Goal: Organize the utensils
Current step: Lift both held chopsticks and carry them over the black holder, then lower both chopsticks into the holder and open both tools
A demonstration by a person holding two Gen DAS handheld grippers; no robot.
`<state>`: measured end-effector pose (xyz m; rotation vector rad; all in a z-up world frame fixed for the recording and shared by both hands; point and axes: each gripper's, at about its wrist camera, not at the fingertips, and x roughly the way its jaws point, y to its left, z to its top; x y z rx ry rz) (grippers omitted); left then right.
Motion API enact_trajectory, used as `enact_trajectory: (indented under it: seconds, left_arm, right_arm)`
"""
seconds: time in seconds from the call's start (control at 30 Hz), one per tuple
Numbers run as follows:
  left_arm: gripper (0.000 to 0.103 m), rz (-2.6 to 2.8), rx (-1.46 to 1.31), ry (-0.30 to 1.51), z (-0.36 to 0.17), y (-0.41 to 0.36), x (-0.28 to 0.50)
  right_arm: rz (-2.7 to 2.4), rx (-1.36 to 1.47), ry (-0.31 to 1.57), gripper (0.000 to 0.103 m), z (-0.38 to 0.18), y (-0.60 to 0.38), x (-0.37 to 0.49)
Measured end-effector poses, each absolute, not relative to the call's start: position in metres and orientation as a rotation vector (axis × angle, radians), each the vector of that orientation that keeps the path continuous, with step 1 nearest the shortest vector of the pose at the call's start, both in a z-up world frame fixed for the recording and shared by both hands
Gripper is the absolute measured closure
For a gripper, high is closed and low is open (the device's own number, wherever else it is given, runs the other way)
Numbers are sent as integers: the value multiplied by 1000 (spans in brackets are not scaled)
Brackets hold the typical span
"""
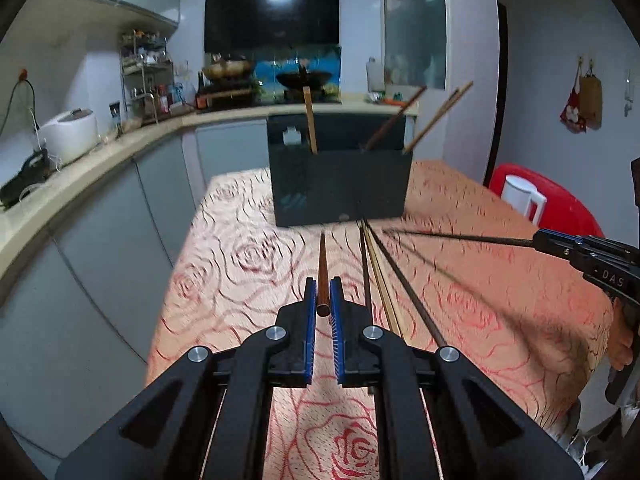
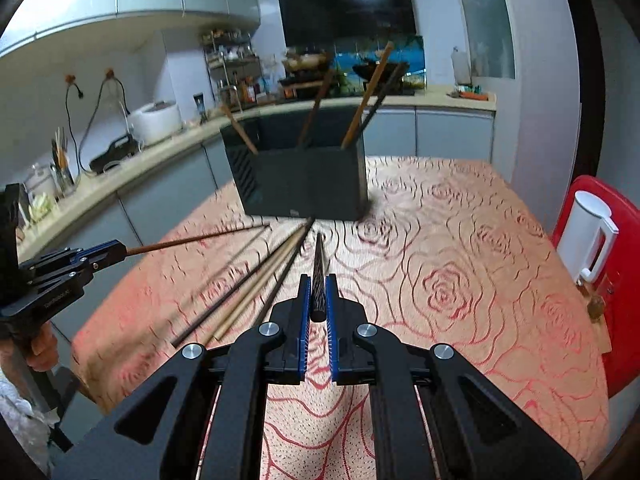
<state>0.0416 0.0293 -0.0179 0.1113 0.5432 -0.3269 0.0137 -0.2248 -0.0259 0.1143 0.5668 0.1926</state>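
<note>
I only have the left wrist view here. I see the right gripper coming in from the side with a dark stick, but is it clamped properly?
Observer: Yes. In the right wrist view the right gripper is shut on a dark patterned chopstick, which lies centred between the pads.
Operator: How many sticks stand in the holder?
Observer: Four show there in the black holder: one leaning left, three toward the right.
Operator: Anything beside the table on the right?
Observer: A white kettle on a red stool.

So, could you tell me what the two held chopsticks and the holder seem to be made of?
Left gripper's reddish-brown chopstick: likely wood, matte grain-coloured end. Right gripper's dark chopstick: speckled, possibly dark wood or composite. Black holder: smooth, faintly reflective, probably plastic.
</note>
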Motion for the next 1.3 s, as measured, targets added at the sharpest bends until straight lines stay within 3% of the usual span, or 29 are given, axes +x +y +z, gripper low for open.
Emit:
enact_trajectory:
  seconds: [0.5, 1.3]
  left_arm:
    - [96, -333, 172, 421, 56, 23, 53]
    - [96, -409, 182, 409, 153, -7, 113]
  right_arm:
    - [249, 117, 432, 95, 40, -232, 23]
    - [246, 170, 376, 95, 149, -267, 99]
